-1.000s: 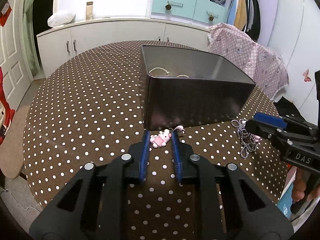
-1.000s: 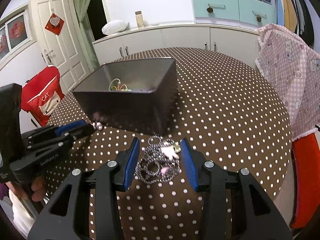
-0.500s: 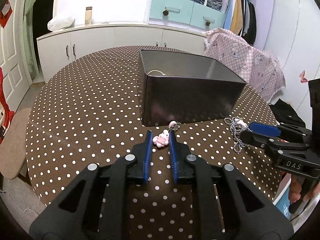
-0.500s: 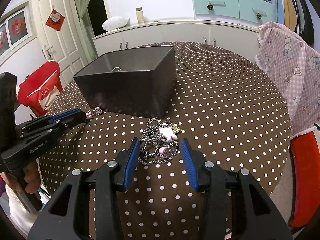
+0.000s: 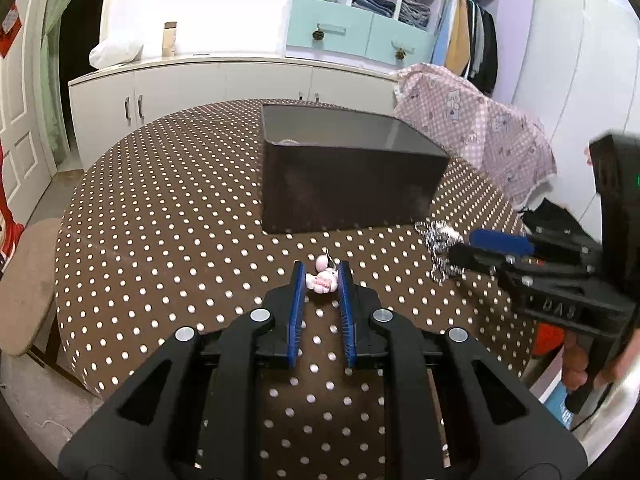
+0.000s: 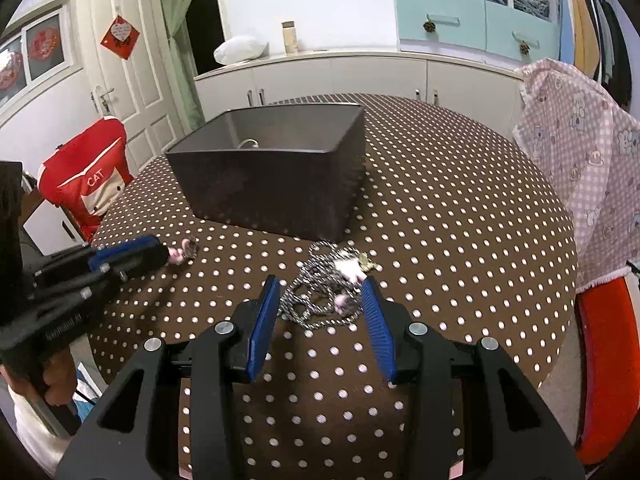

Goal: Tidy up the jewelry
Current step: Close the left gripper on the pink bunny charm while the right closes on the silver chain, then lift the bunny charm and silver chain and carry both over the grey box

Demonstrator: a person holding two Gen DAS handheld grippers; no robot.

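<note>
A dark open box (image 5: 344, 176) stands on the brown polka-dot table (image 5: 168, 216) and holds a pale chain (image 6: 249, 144). My left gripper (image 5: 321, 278) is shut on a small pink doll charm (image 5: 322, 280), held between the fingertips in front of the box. My right gripper (image 6: 320, 300) is open, its blue pads on either side of a heap of silver chain necklaces (image 6: 324, 292) with a white charm, lying on the table by the box's near corner. The right gripper (image 5: 464, 254) shows at the right of the left wrist view, the left gripper (image 6: 160, 256) at the left of the right wrist view.
White cabinets (image 5: 200, 92) run behind the table. A chair draped in pink cloth (image 5: 472, 120) stands at the right edge, a red chair cover (image 6: 84, 176) at the left. The table edge curves close on both sides.
My left gripper has closed on the pink charm and drawn back from the box. My right gripper has pulled back a little, still open around the chains.
</note>
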